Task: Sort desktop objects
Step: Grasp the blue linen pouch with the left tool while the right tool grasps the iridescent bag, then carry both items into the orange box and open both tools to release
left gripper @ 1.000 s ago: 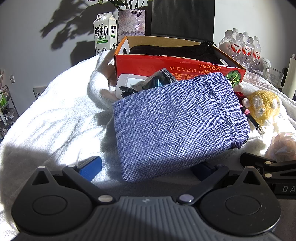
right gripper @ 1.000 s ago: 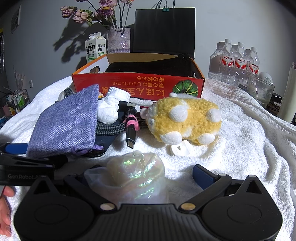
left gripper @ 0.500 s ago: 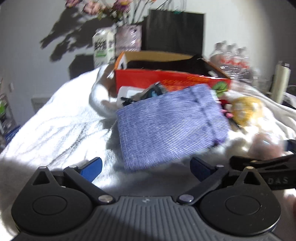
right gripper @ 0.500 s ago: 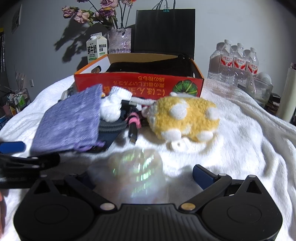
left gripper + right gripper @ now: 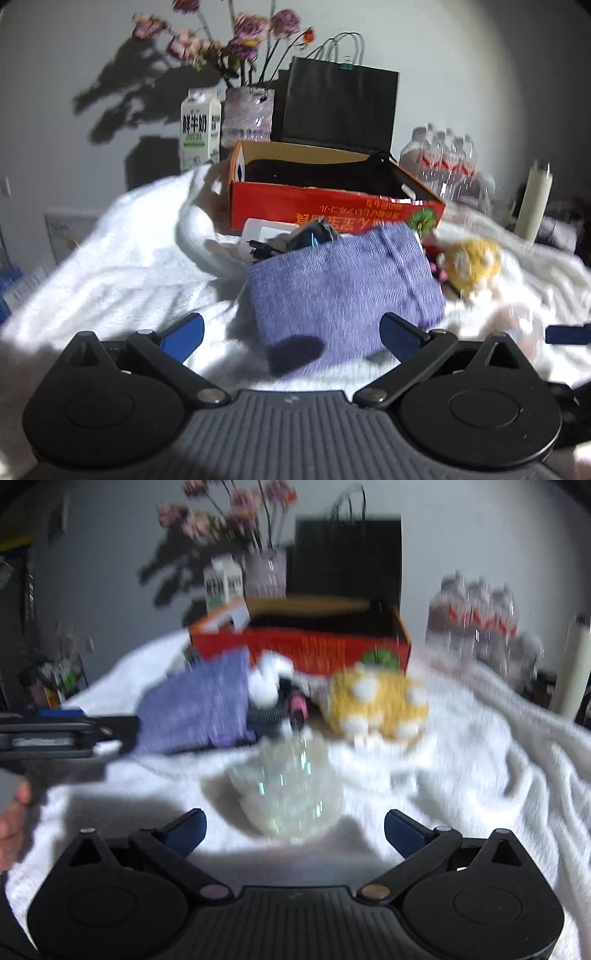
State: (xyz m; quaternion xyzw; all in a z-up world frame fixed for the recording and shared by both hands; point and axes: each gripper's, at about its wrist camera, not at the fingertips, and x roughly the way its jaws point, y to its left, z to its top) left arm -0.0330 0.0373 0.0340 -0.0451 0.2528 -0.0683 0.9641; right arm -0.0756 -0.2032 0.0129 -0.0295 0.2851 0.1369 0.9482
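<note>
Lying flat on the white fluffy towel (image 5: pixel 122 254), the purple woven drawstring pouch (image 5: pixel 343 288) sits just ahead of the left gripper (image 5: pixel 291 330), whose blue-tipped fingers (image 5: pixel 183 330) are spread wide with nothing between them. Behind the pouch, a tangle of black cables and a white flat box (image 5: pixel 258 230) crowd the space up to the red cardboard box (image 5: pixel 332 210), which holds something black. A yellow plush toy with white spots (image 5: pixel 376 701) lies to the pouch's right, with a pink-banded black cable (image 5: pixel 295 705) between them. The right gripper (image 5: pixel 293 829) is also released and empty, its fingers (image 5: pixel 404 830) well apart, with a crumpled iridescent clear plastic wrap (image 5: pixel 291 790) on the towel just ahead. Both views are blurred. Farther back stand a white milk carton (image 5: pixel 199 129), a vase of pink flowers (image 5: pixel 249 116), a black paper bag (image 5: pixel 340 107) and shrink-wrapped water bottles (image 5: pixel 443 158).
</note>
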